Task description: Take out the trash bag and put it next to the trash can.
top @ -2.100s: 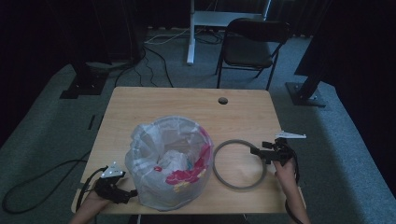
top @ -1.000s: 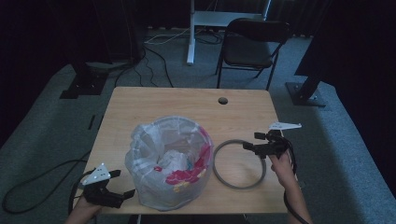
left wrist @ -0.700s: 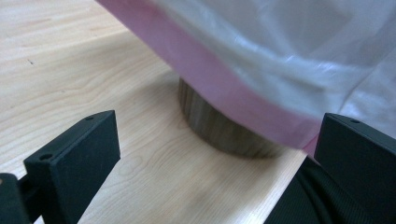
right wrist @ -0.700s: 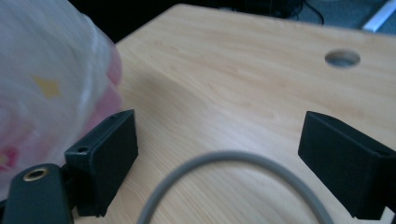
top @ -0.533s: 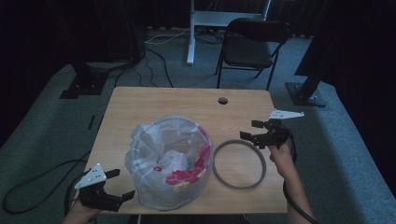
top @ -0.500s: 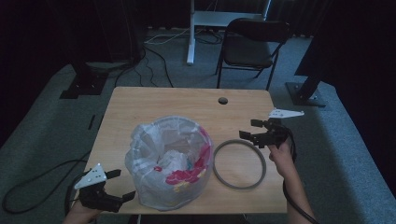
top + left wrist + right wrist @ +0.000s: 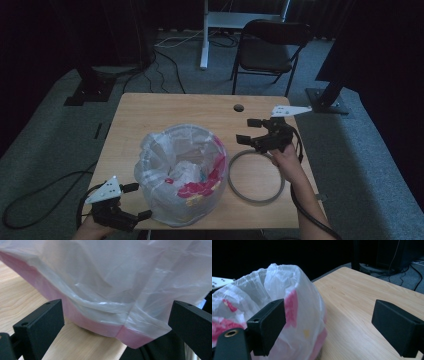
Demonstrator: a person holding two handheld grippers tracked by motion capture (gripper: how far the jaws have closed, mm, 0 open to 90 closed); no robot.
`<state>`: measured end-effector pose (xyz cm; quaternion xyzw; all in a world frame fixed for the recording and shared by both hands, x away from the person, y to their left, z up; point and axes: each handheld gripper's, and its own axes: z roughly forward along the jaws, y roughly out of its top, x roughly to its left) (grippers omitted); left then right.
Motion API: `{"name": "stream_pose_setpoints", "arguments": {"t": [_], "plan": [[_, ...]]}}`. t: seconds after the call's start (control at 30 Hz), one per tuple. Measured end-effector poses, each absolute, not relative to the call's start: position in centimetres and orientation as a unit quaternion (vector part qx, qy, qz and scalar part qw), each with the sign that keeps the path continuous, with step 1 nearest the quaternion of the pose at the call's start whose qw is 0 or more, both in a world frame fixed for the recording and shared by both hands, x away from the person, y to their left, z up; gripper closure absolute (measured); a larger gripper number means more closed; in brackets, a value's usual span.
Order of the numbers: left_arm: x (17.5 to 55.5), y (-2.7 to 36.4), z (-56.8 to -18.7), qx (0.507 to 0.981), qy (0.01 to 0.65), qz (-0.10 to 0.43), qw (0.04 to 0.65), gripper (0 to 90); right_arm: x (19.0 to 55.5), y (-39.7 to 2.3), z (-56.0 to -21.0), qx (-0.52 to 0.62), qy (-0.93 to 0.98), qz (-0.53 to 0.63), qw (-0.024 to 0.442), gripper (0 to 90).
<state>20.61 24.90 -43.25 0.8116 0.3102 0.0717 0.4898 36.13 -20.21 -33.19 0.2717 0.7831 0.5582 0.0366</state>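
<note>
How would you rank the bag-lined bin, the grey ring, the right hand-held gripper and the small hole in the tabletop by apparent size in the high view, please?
1. Bag-lined bin, plainly the largest.
2. Grey ring, narrower than the bin.
3. Right hand-held gripper, with its plate and cable; it sits above the table, nearer the camera, so its rank under the ring is unsure.
4. Small hole, the smallest.

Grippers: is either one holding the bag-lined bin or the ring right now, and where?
Nothing is held. The left gripper and right gripper both stand open, apart from the bin and ring.

No lettering can be read anywhere (bag print too blurred).
</note>
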Motion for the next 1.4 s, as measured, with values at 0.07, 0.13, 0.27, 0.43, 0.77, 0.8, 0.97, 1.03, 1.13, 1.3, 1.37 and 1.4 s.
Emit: {"name": "stream_pose_setpoints", "arguments": {"t": [0.07, 0.13, 0.27, 0.43, 0.77, 0.8, 0.97, 1.03, 1.13, 1.3, 1.37, 1.4], "plan": [[20.6, 24.7, -43.2, 0.81, 0.309, 0.068, 0.493, 0.3, 36.2, -19.7, -33.1, 0.27, 0.786, 0.554, 0.036, 11.3], [20.4, 24.4, -43.2, 0.813, 0.308, 0.068, 0.489, 0.4, 36.4, -18.7, -33.0, 0.264, 0.791, 0.551, 0.028, 11.3], [20.2, 23.7, -43.0, 0.817, 0.304, 0.067, 0.485, 0.4, 36.7, -16.8, -32.7, 0.25, 0.799, 0.547, 0.016, 11.3], [20.2, 23.1, -42.9, 0.818, 0.304, 0.064, 0.484, 0.3, 36.9, -14.0, -32.4, 0.23, 0.82, 0.525, -0.007, 11.3], [20.6, 22.9, -42.9, 0.811, 0.311, 0.076, 0.49, 2.4, 37.5, -10.9, -33.0, 0.21, 0.85, 0.481, -0.031, 20.0], [20.7, 23.0, -42.8, 0.809, 0.312, 0.077, 0.492, 3.4, 37.6, -10.9, -33.1, 0.208, 0.851, 0.482, -0.035, 23.8], [21.1, 23.2, -42.5, 0.805, 0.319, 0.089, 0.492, 3.8, 37.6, -10.9, -33.2, 0.206, 0.854, 0.476, -0.042, 36.0], [21.3, 23.1, -42.4, 0.805, 0.318, 0.09, 0.492, 4.2, 37.6, -10.8, -33.3, 0.209, 0.857, 0.47, -0.042, 43.6], [21.6, 23.0, -42.3, 0.807, 0.318, 0.096, 0.489, 4.3, 37.7, -10.7, -33.4, 0.21, 0.863, 0.457, -0.041, 49.4], [21.8, 22.8, -42.1, 0.812, 0.298, 0.102, 0.492, 5.5, 37.6, -10.6, -33.8, 0.215, 0.872, 0.44, -0.026, 56.0], [21.8, 22.8, -41.9, 0.813, 0.298, 0.112, 0.487, 5.6, 37.6, -10.7, -33.9, 0.217, 0.87, 0.441, -0.029, 56.1], [21.7, 22.9, -41.7, 0.814, 0.298, 0.117, 0.486, 5.6, 37.6, -10.8, -34.0, 0.216, 0.869, 0.444, -0.029, 56.1]]}}
